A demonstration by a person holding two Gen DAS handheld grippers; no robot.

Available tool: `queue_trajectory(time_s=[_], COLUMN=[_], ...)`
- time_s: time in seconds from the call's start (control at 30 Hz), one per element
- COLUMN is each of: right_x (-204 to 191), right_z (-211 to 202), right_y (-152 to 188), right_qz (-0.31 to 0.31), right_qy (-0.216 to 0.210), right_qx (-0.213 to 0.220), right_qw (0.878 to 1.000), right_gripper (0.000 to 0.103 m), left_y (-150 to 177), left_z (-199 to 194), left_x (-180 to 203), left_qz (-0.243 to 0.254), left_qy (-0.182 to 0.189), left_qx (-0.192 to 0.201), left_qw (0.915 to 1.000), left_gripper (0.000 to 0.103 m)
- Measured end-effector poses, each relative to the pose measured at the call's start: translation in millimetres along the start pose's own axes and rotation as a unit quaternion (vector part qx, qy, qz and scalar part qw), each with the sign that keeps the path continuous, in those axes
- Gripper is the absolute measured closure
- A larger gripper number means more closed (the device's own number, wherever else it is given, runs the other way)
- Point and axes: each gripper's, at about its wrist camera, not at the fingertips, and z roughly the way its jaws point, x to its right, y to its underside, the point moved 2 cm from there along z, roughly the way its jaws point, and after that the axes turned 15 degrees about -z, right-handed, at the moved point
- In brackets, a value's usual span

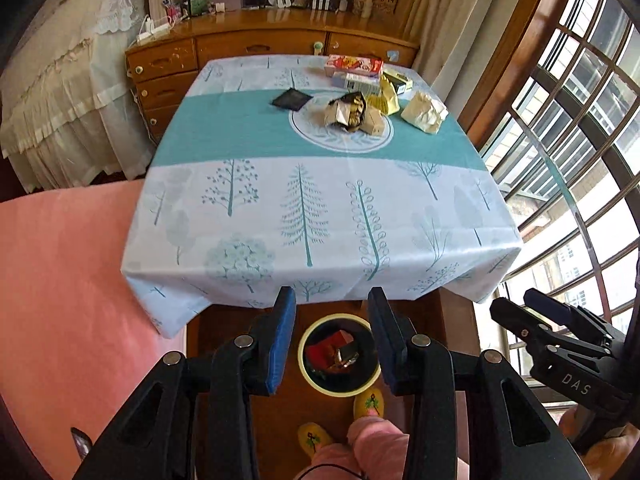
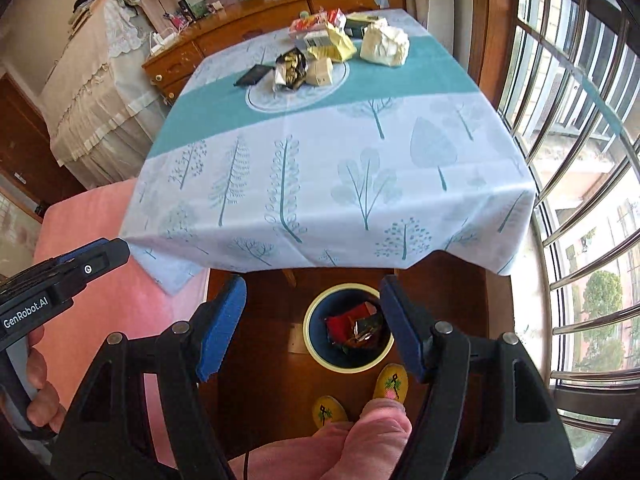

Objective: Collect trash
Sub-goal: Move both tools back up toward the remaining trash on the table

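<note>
Both sets of jaws spread and empty: left gripper point(image 1: 332, 336), right gripper point(image 2: 314, 320), hanging over the round cream-rimmed bin point(image 1: 339, 354) on the floor, wrappers already in it. More waits on the tree-print counter point(image 2: 320, 160): a crumpled gold foil wrapper point(image 1: 346, 114) mid-cloth. I'd reach forward, come down steeply, pinch its raised fold.

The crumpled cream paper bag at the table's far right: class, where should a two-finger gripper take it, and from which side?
Grip the crumpled cream paper bag across its raised, creased top, coming down from above. It sits as a puffed lump clear of the yellow wrapper beside it, so its ridges probably offer folds to pinch. The right gripper, open and empty, is on that side.
</note>
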Motion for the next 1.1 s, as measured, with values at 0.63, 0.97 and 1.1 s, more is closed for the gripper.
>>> queue_trajectory(time_s=[0.63, 0.97, 1.1], right_x=[19.1, 117.9, 160.1], right_z=[-29.0, 64.1, 103.7], right_y=[-92.9, -189.6, -237.5], right_qz=[-0.013, -0.027, -0.053], right_qy=[0.020, 0.005, -0.009], right_qx=[0.068, 0.045, 0.029], right_qw=[0.997, 0.999, 0.998], right_gripper=[0.036, 0.036, 0.036], left_y=[-67.9, -156.9, -199.4], left_z=[33.7, 136.8, 186.4], left_x=[21.0, 78.3, 109.2], left_qz=[-0.008, -0.065, -0.084], left_qy=[-0.005, -0.017, -0.025], left_qx=[-0.015, -0.049, -0.074], left_qw=[0.9998, 0.9965, 0.9934], left_gripper=[0.065, 0.065, 0.065])
